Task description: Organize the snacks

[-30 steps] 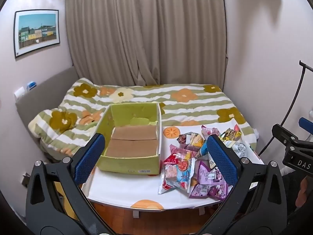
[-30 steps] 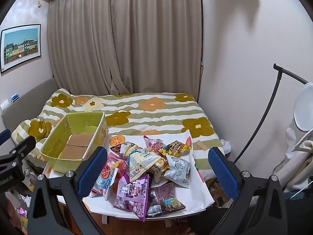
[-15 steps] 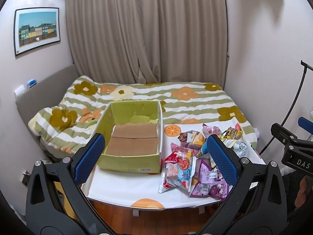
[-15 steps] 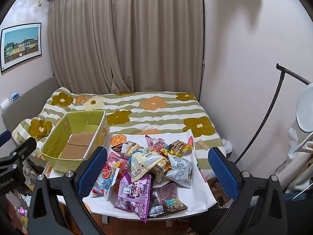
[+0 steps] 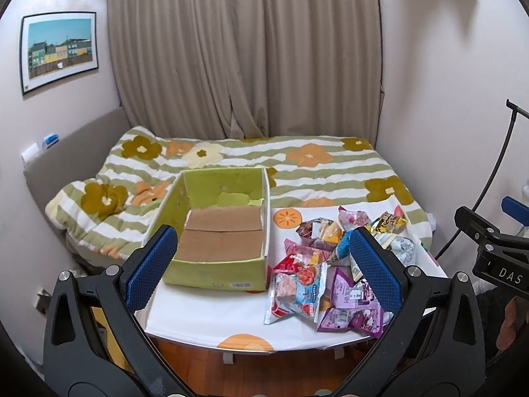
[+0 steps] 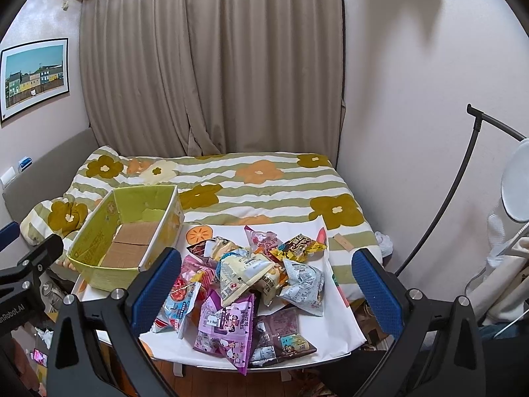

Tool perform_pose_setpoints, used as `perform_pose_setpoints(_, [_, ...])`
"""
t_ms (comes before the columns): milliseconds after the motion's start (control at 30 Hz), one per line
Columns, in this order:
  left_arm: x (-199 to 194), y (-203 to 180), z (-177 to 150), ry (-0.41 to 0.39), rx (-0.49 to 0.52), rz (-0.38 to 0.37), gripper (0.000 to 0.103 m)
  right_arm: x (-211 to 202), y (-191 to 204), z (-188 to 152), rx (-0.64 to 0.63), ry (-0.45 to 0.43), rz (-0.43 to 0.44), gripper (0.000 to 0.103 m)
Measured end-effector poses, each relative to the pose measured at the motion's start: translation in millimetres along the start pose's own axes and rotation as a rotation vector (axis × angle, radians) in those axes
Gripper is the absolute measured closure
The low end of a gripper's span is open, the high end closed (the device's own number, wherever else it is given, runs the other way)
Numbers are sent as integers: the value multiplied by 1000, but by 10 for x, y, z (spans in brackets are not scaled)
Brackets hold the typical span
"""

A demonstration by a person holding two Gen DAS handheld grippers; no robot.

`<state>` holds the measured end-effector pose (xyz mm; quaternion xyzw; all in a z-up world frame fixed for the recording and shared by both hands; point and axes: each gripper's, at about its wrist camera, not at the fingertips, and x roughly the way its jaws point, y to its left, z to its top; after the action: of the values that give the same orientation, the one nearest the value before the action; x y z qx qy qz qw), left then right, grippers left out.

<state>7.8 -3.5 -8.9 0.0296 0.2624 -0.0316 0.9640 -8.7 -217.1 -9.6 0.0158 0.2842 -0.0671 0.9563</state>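
Note:
An empty yellow-green cardboard box (image 5: 218, 235) (image 6: 127, 235) sits on the left of a small white table (image 5: 211, 317) (image 6: 330, 317). A pile of snack packets (image 5: 334, 264) (image 6: 254, 281) lies on the table's right half, with a purple packet (image 6: 228, 327) and a red-and-blue packet (image 5: 297, 287) nearest me. My left gripper (image 5: 264, 268) is open and empty, held back from the table's front edge. My right gripper (image 6: 267, 291) is open and empty, above the front of the pile.
A bed with a striped flower quilt (image 5: 264, 165) lies behind the table. Curtains (image 5: 244, 53) hang at the back. A black lamp stand (image 6: 463, 178) and white lamp head (image 6: 515, 185) are at the right wall. Wooden floor (image 5: 264, 374) shows below the table.
Both views have shifted slightly; the table and snacks sit a touch higher and closer. Both grippers stay open and nothing on the table has moved.

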Motion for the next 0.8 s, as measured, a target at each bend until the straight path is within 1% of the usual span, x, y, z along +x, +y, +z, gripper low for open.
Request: perform_pose_setpoints(800, [-21, 3, 14, 12, -2, -5, 0, 10, 9, -21, 0, 7, 2, 0])
